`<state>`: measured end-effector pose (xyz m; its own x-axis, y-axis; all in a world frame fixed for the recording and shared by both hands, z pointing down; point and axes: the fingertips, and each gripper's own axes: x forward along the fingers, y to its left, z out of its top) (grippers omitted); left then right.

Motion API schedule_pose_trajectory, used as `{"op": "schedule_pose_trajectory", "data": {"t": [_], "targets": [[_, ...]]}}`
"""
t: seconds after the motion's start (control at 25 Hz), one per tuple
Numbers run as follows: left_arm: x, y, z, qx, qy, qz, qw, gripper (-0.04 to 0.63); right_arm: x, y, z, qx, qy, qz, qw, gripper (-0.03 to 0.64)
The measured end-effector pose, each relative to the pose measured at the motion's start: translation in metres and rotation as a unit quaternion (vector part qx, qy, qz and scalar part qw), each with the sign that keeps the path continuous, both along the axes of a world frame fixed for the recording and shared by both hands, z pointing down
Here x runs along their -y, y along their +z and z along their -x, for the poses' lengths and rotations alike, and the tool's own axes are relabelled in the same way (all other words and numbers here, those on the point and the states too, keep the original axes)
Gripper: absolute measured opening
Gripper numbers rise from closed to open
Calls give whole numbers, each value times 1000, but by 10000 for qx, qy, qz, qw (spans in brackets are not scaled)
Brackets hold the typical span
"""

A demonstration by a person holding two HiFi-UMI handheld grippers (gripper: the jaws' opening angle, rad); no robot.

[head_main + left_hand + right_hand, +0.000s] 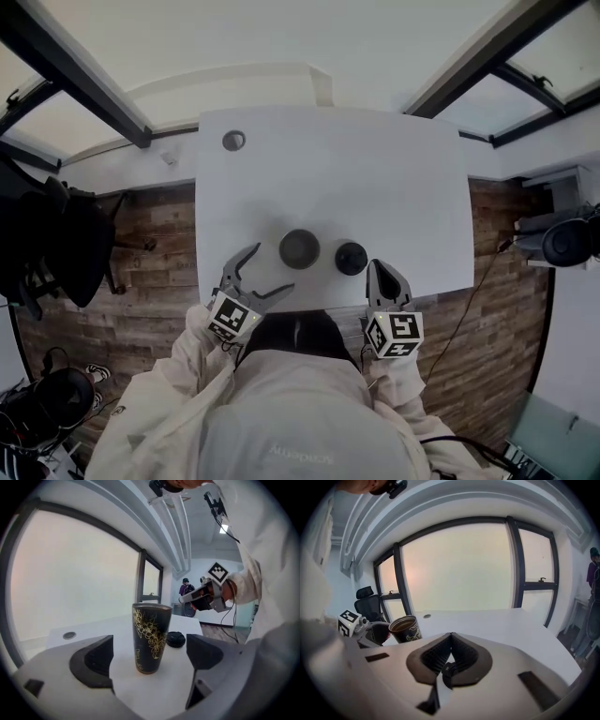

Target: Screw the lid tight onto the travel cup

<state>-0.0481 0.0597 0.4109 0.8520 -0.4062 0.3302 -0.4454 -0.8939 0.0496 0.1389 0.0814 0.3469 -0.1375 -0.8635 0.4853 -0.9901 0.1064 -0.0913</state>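
Holding: nothing in either gripper. My left gripper [265, 274] has its jaws spread wide and bare; my right gripper [384, 279] has its jaws pressed fully together, empty.
Cup position: travel cup [151, 639] stands upright and uncapped just ahead of my left jaws, in line with the gap between them – not touched by either pad.
Lid position: lid [352, 258] lies flat on the table [375, 169], just ahead of my right gripper's tips, a little to their left, apart from the cup.
Risk, tipping: the cup is tall and unsteadied; an off-centre close by my left jaws would likely knock it over.
Risk, threading: a lid set down tilted could cross-thread – and a loose left grip would let the cup spin.
Surroundings: cable grommet [233, 141] well ahead of my left gripper; office chair [56, 244] far out to its left.
Obstructions: none seen between either gripper and its target; my right jaws must open first.
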Motion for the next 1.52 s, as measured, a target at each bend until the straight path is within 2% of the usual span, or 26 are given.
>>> {"op": "schedule_pose_trajectory", "data": {"t": [0.04,0.12,0.28,0.4,0.6,0.68,0.88,1.0,1.08,1.12,1.2,1.28,1.52], "targets": [[1,7,-5,32,148,42,9999,490,-3,1,3,1,19,31,10000,21],[4,20,-17,78,381,139,9991,528,-6,4,7,-6,50,103,9999,21],[14,30,-40,94,681,-18,9976,531,-10,10,8,-109,96,228,9996,21],[23,26,-51,-247,675,-70,9974,528,-12,22,7,-234,56,476,9986,21],[31,25,-61,-405,674,-181,9967,527,-11,54,5,-653,-489,1165,9898,21],[32,25,-63,-433,653,-209,9967,512,-8,63,-2,-761,-592,1369,9859,21],[27,26,-67,-429,687,-263,9964,400,-5,77,-15,-988,-989,1791,9739,23],[27,26,-67,-441,643,-268,9966,400,-6,89,-13,-1140,-1545,2091,9589,39],[27,25,-68,-439,631,-258,9967,400,-9,98,-5,-1146,-2028,2307,9447,181],[26,25,-68,-435,628,-245,9968,400,-10,103,-1,-1157,-2254,2397,9372,229],[26,26,-69,-412,637,-213,9969,400,-10,113,4,-1298,-2659,2553,9205,263],[26,26,-69,-388,664,-192,9969,400,-12,124,8,-1541,-3066,2736,8985,318],[28,27,-66,-273,616,-198,9975,400,-6,142,24,-1938,-3869,2997,8503,370]]}}
